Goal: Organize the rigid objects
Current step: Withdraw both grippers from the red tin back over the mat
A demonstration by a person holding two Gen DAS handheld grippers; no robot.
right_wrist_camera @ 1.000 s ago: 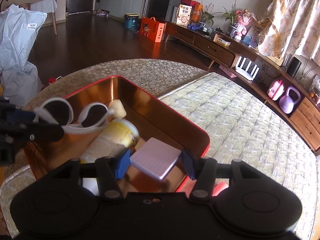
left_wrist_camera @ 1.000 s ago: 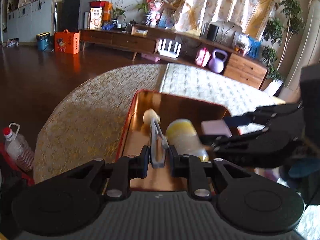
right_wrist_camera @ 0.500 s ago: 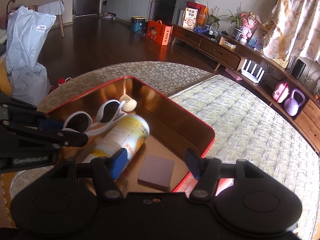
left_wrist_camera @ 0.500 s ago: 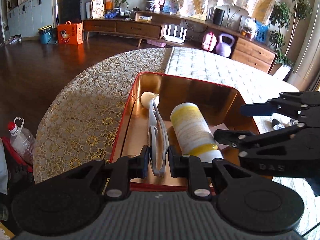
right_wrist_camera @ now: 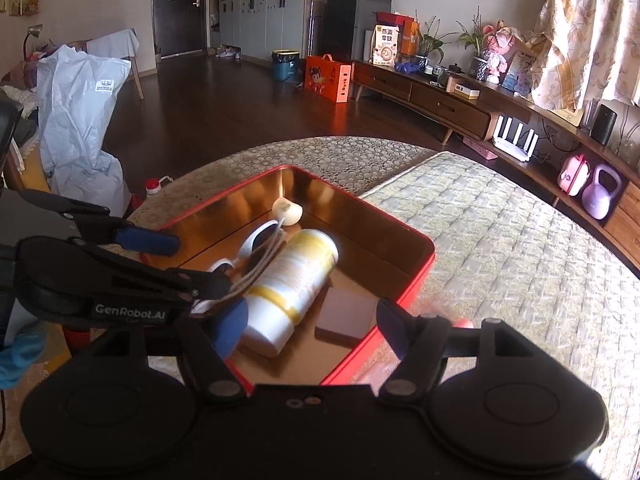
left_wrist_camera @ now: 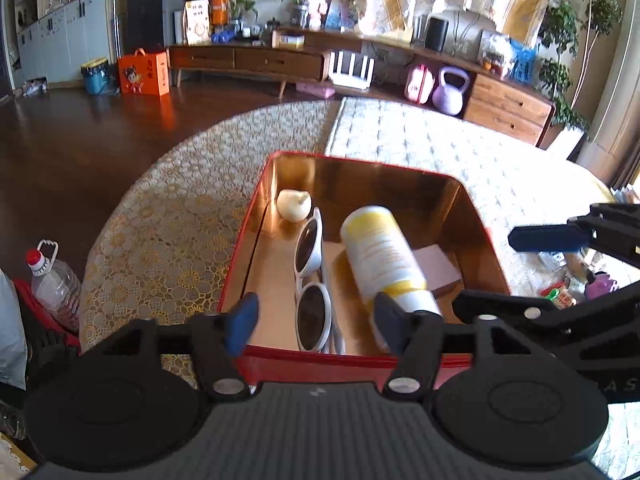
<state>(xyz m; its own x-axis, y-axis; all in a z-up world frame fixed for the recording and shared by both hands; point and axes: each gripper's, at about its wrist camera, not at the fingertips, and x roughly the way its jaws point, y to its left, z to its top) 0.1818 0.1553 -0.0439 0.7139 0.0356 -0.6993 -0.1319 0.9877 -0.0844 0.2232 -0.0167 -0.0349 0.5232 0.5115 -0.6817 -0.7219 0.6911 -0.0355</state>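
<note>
Four things lie inside the red tin [left_wrist_camera: 482, 236] on the bed: white sunglasses [left_wrist_camera: 312, 276], a yellow-and-white bottle [left_wrist_camera: 380, 256] on its side, a small cream garlic-like lump [left_wrist_camera: 294, 205] in the far corner, and a flat purple pad [right_wrist_camera: 347, 314] beside the bottle. Left gripper [left_wrist_camera: 312, 322] hangs over the near rim, jaws opening, nothing pinched; the sunglasses sit loose below. Right gripper [right_wrist_camera: 310, 326] is opening too, empty. Some small bits [left_wrist_camera: 560, 296] wait out on the bed, hard to identify, so packing looks mostly done, not finished.
</note>
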